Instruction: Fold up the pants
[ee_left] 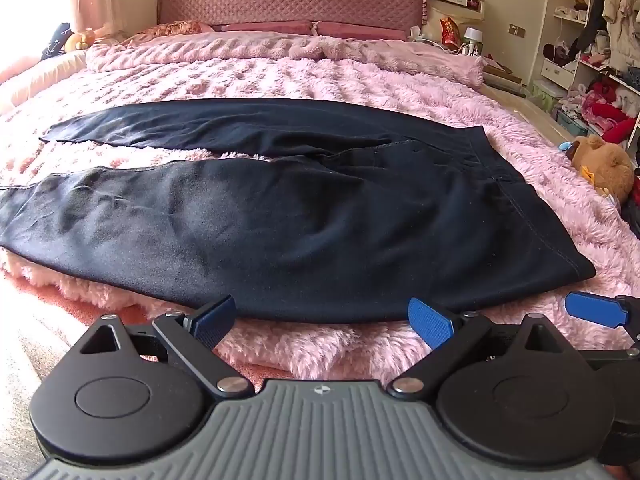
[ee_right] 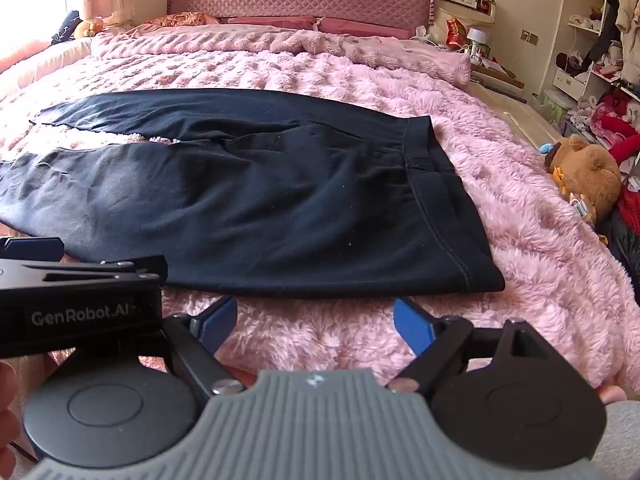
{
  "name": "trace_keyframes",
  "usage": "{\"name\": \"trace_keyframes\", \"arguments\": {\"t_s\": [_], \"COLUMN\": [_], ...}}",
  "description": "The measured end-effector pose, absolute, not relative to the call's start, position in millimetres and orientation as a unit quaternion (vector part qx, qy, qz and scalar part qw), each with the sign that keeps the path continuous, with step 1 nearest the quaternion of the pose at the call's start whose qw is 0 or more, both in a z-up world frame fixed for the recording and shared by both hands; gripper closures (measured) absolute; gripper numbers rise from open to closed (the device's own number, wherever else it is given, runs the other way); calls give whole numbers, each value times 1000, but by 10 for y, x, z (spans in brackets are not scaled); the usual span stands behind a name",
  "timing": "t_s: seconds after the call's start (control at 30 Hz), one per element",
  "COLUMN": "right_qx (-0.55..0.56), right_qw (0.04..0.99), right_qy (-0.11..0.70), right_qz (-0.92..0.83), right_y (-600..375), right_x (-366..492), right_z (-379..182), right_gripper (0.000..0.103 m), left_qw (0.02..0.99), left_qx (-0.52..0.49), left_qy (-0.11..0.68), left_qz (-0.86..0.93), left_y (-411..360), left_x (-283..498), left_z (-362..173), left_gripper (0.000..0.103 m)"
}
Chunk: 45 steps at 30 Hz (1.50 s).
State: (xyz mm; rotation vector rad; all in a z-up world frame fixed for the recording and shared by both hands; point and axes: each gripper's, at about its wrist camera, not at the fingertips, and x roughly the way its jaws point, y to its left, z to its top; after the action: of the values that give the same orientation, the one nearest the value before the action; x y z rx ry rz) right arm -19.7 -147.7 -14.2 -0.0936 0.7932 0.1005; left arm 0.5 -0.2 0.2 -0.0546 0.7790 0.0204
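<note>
while pants [ee_left: 280, 208] lie flat, left gripper [ee_left: 322, 320] and right gripper [ee_right: 314, 322] wide, seemingly just short.

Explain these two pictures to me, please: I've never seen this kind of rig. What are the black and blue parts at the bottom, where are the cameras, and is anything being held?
There is no robot arm here. A person holds a two-finger gripper in each hand, and each gripper carries a fisheye camera looking forward along its fingers. One picture comes from the left gripper, the other from the right gripper. The black discs and blue pads at the bottom are each gripper's own fingers. Both stand open and hold nothing.

Ahead, dark pants lie spread flat on a fluffy pink blanket on a bed, legs pointing left and slightly apart, waistband to the right. They are not yet folded. A brown teddy bear lies at the bed's right edge.
</note>
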Motion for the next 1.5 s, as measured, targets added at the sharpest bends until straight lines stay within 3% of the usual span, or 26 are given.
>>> {"name": "trace_keyframes", "arguments": {"t_s": [1.5], "right_qx": [-56], "right_qw": [913], "right_qy": [399], "right_qz": [65], "right_y": [-1438], "right_x": [-232], "right_z": [-160], "right_gripper": [21], "left_qw": [919], "left_qx": [-29], "left_qy": [393], "left_qz": [13], "left_y": [-45], "left_x": [20], "left_z": [-105], "left_gripper": [0]}}
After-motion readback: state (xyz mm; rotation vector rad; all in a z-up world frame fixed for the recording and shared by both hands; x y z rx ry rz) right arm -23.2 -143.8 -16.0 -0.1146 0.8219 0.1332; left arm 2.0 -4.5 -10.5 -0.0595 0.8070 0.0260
